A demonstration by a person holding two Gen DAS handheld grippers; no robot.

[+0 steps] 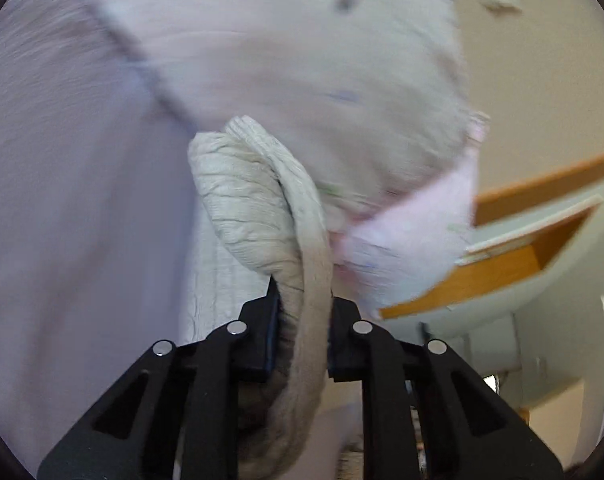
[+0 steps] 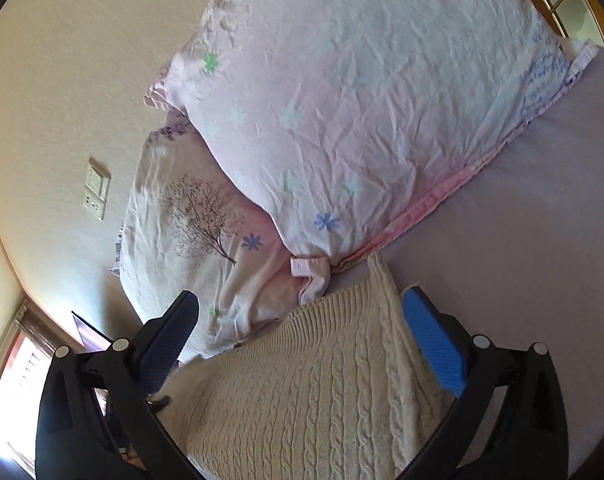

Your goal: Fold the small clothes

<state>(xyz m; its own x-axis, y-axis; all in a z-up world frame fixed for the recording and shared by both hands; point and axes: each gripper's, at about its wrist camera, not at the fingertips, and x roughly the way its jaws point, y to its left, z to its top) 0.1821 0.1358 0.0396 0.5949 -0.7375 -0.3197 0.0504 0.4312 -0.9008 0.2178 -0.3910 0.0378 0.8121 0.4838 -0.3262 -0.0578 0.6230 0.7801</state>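
Note:
A cream cable-knit sweater (image 2: pixel 302 392) lies on the lavender bed sheet (image 2: pixel 521 240), its ribbed hem toward the pillows. My right gripper (image 2: pixel 302 320) is open, its blue-padded fingers (image 2: pixel 433 344) standing on either side of the sweater's upper part without closing on it. In the left wrist view my left gripper (image 1: pixel 303 320) is shut on a bunched fold of the cream sweater (image 1: pixel 254 208), which bulges out ahead of the jaws. That view is blurred.
Two pink floral pillows (image 2: pixel 361 100) are stacked at the head of the bed against a cream wall with a switch plate (image 2: pixel 96 192). A wooden shelf (image 1: pixel 501 264) shows to the right in the left wrist view, beside a pillow (image 1: pixel 302 60).

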